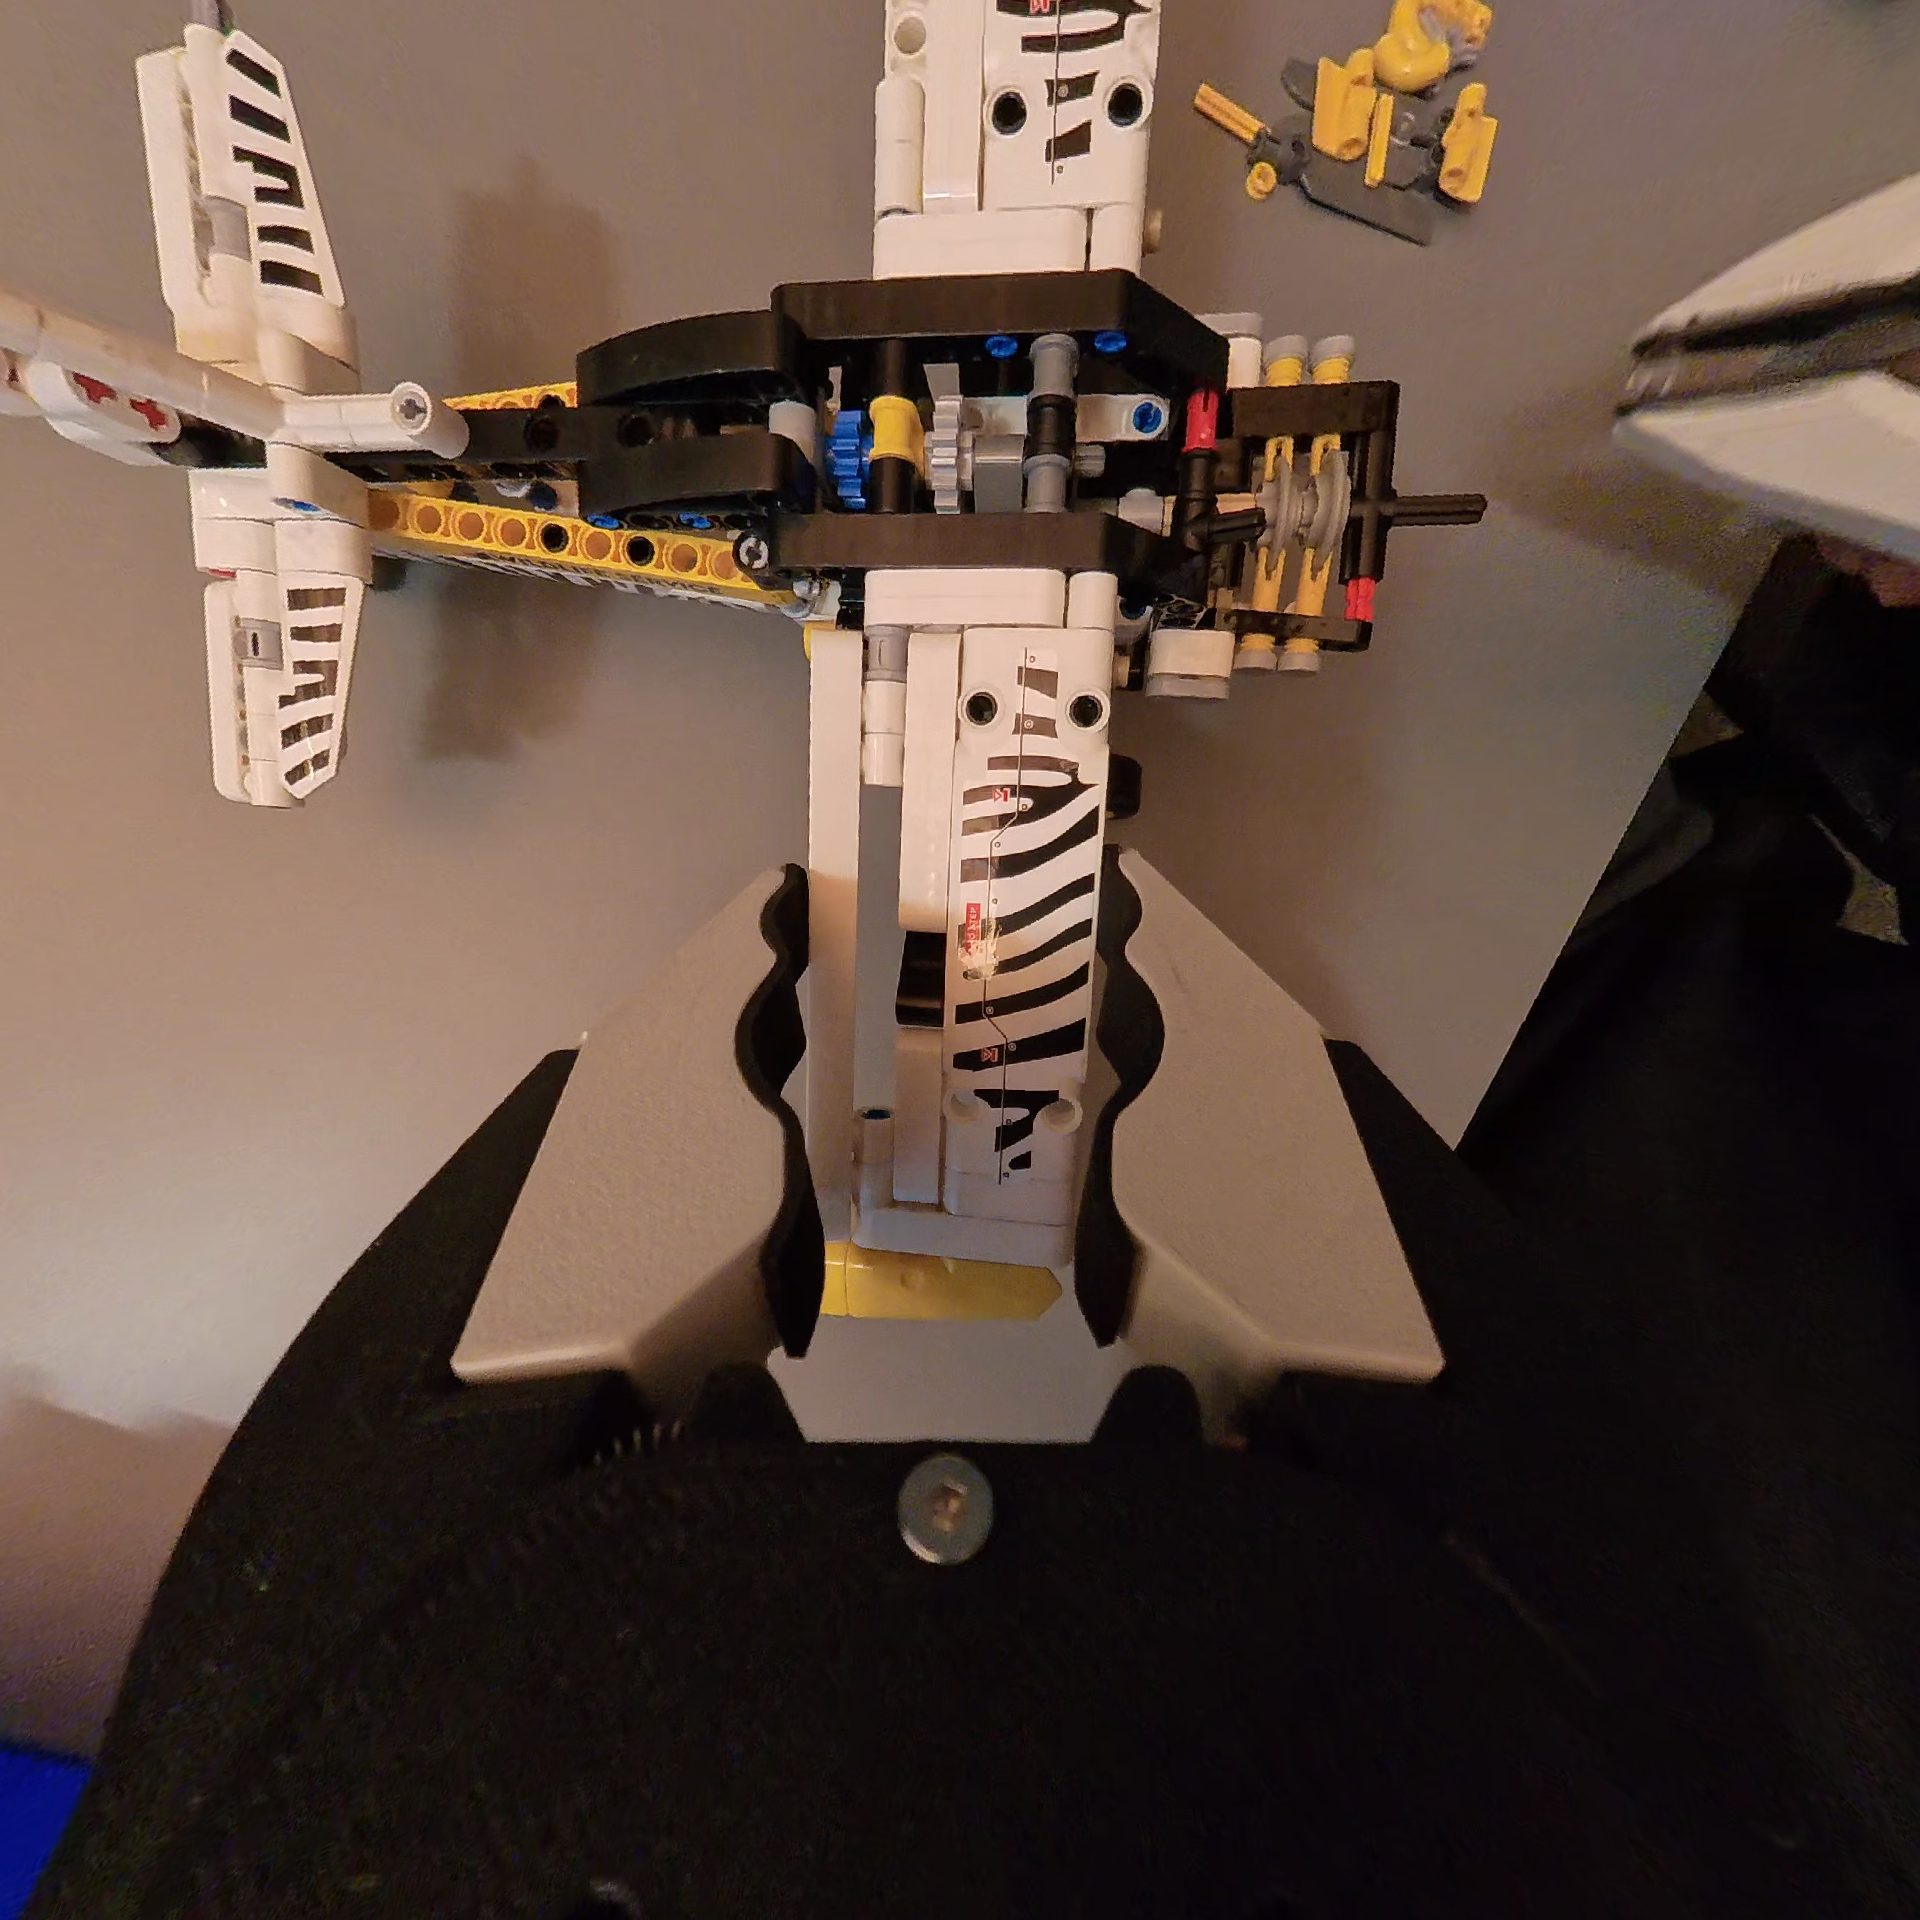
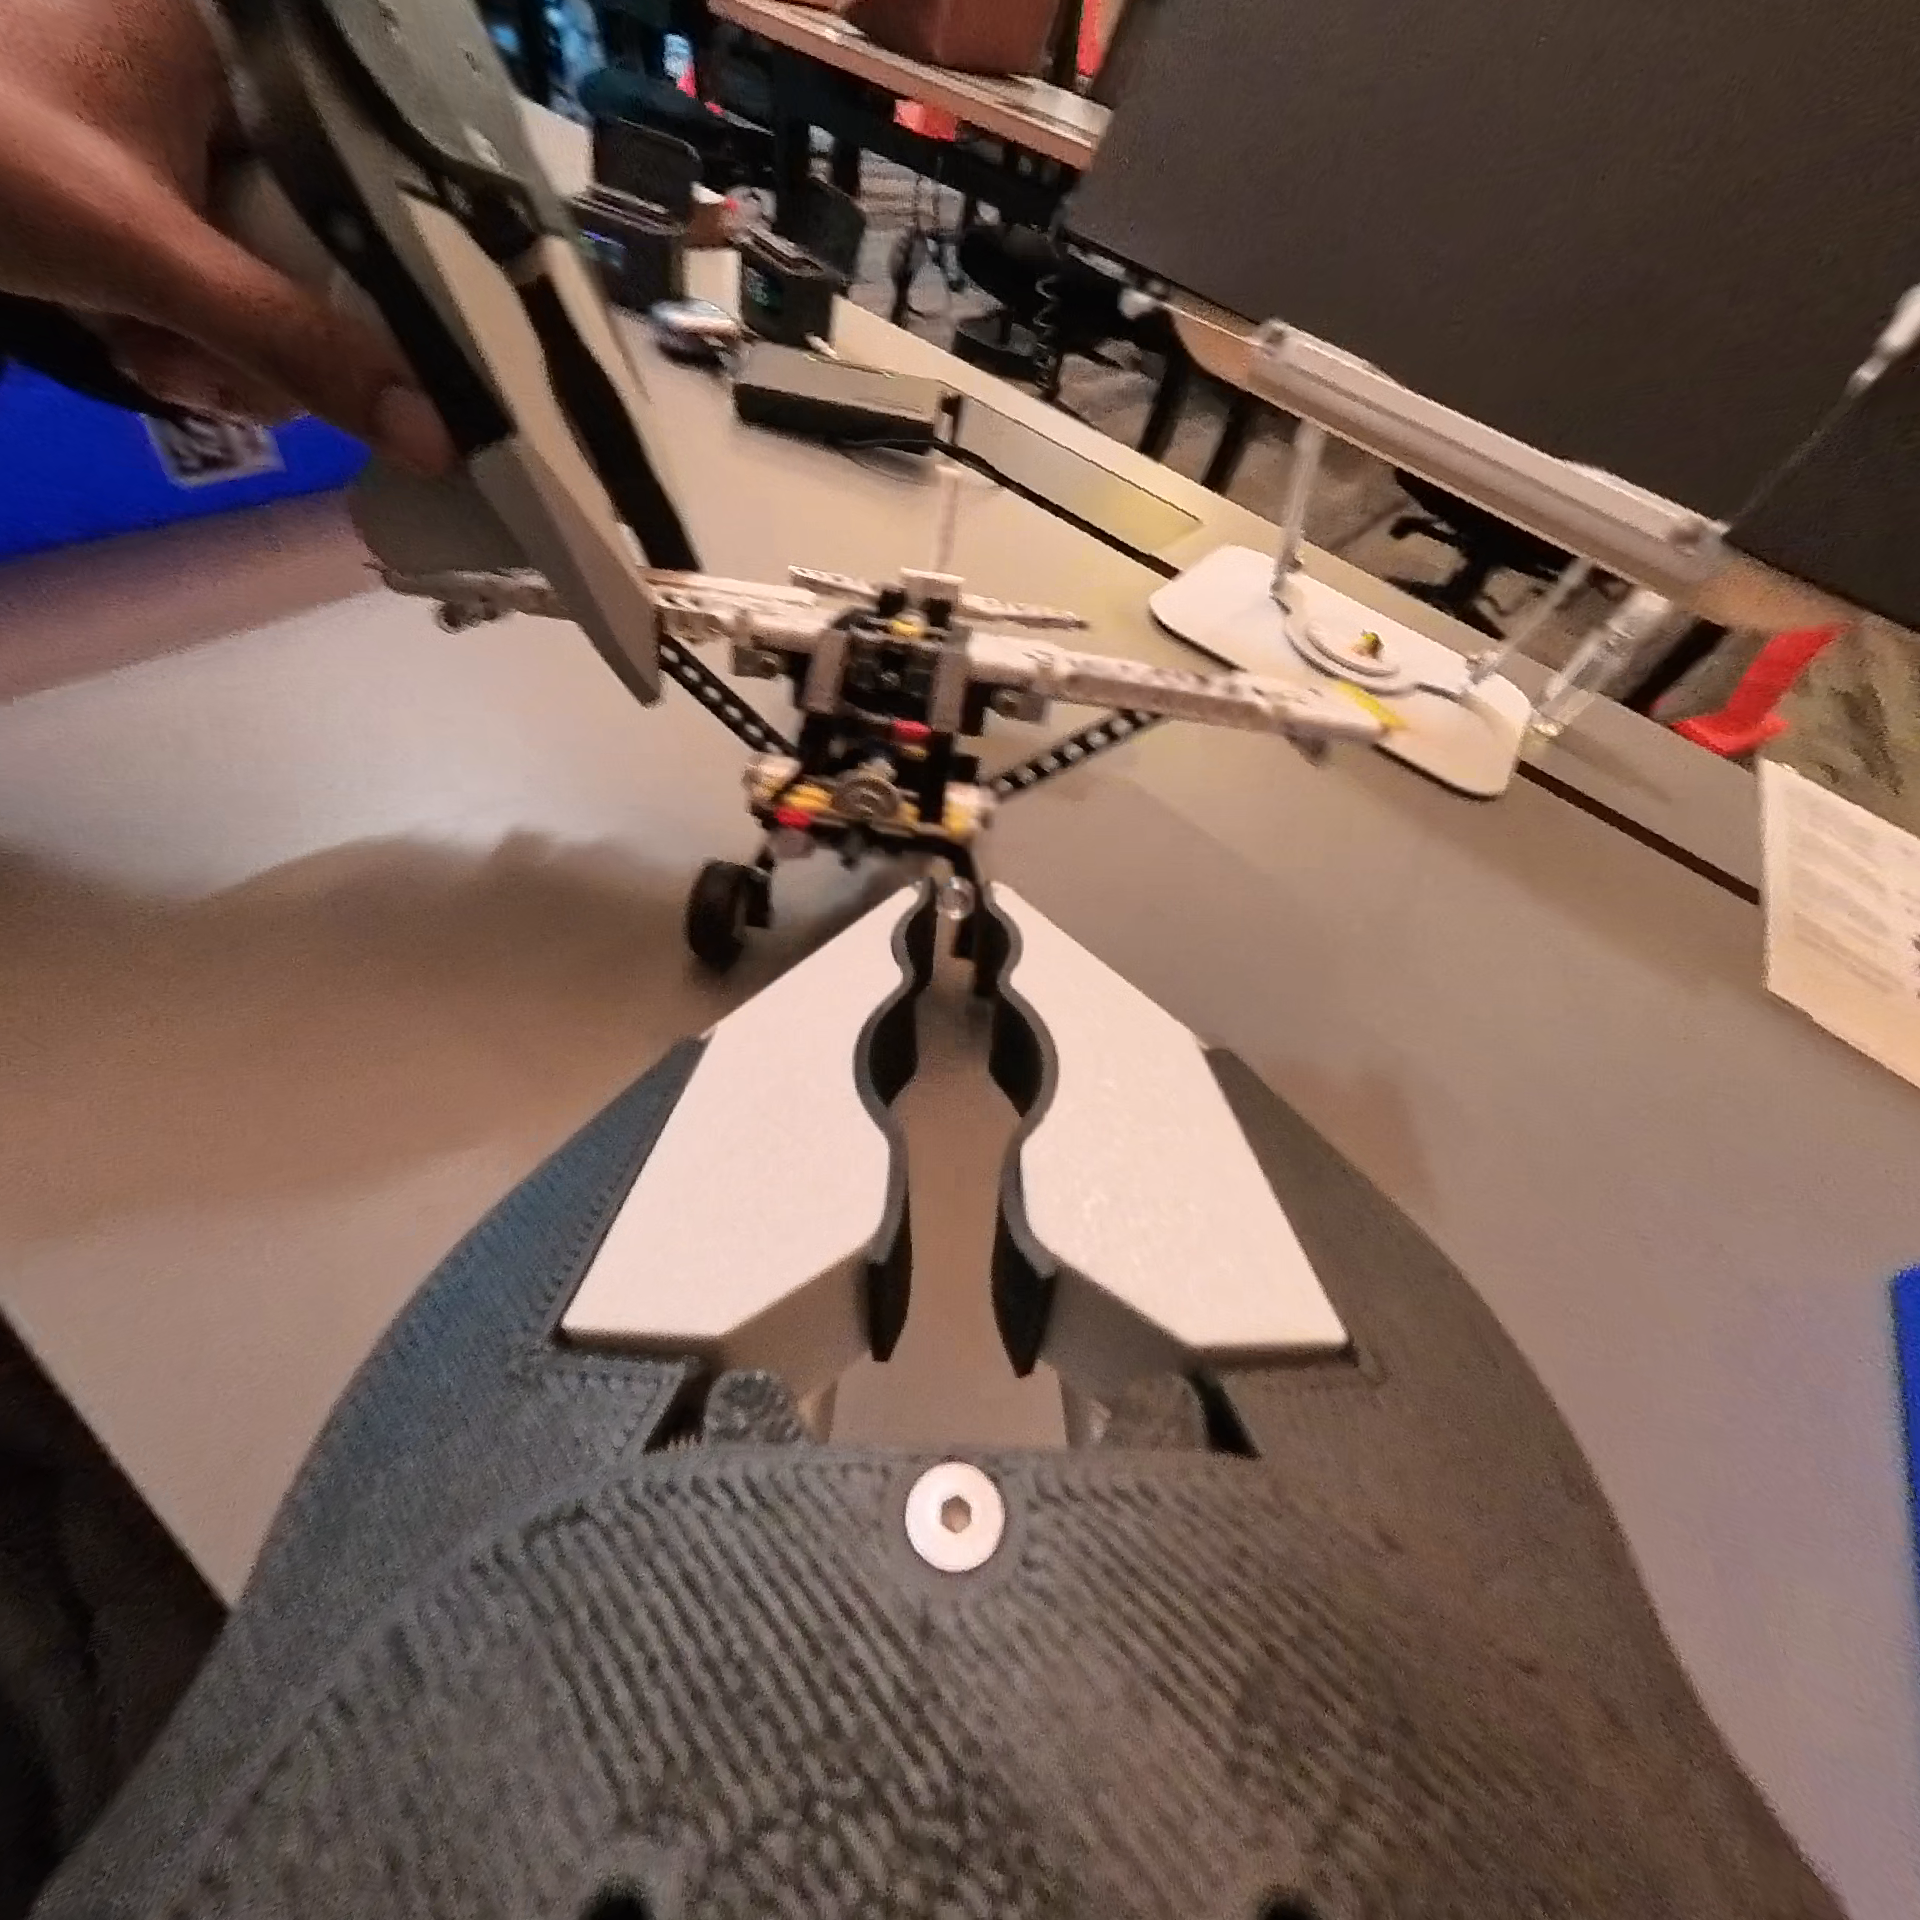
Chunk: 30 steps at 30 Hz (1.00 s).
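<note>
Your left gripper (image 1: 961, 1039) clamps the plane's (image 1: 935, 457) striped wing (image 1: 1023, 935) | your right gripper (image 2: 951, 914) pinches its landing-gear strut (image 2: 954, 896) | plane stands mid-table (image 2: 1351, 1039), bare tabletop beside it, loose yellow-grey piece (image 1: 1371, 125) beyond the far wing.

A small yellow-and-grey brick piece (image 1: 1369, 114) lies on the grey table (image 1: 520, 987), far right. Farther off: a white stand base (image 2: 1351, 665), a black box (image 2: 831, 400), a paper sheet (image 2: 1839, 914).

Warm dim indoor light, soft shadows; right view motion-blurred, edges fisheye-warped
</note>
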Each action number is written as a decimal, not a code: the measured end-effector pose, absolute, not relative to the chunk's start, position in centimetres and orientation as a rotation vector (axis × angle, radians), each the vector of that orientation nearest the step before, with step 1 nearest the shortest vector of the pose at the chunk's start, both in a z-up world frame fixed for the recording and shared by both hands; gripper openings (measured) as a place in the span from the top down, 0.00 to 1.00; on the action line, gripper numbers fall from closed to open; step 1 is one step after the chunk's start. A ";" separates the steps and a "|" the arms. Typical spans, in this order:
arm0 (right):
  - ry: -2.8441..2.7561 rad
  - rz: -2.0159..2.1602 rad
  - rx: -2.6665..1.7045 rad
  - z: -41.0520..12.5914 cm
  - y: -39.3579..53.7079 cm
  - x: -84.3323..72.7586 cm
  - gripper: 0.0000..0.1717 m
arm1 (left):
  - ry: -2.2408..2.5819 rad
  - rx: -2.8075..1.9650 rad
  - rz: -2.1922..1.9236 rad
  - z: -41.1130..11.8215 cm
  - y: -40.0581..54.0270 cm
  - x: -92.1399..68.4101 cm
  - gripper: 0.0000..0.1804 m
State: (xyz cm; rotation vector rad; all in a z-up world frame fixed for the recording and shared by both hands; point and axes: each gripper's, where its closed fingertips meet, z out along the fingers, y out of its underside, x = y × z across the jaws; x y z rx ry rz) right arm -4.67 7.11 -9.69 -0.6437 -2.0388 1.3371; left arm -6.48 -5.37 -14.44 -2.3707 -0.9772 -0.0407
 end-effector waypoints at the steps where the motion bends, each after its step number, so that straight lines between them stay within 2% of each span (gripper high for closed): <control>1: -2.030 1.300 -0.667 -9.9 8.3 -5.0 0.97 | -0.977 -2.371 -0.041 -14.5 -5.4 -6.5 0.70; 6: -2.054 0.747 -0.881 -15.8 19.5 -8.3 0.97 | -0.965 -2.368 -0.017 -14.2 -5.2 -6.6 0.69; 8: -2.079 0.795 -0.997 -17.3 21.1 -8.4 0.97 | -0.958 -2.366 -0.008 -14.2 -5.0 -6.7 0.70; 12: -2.045 0.993 -1.149 -17.1 21.3 -8.9 0.97 | -0.952 -2.361 -0.009 -14.0 -4.8 -6.7 0.70; 30: -2.100 0.987 -1.335 -19.1 22.6 -10.9 0.96 | -0.920 -2.346 -0.030 -14.0 -4.6 -6.7 0.70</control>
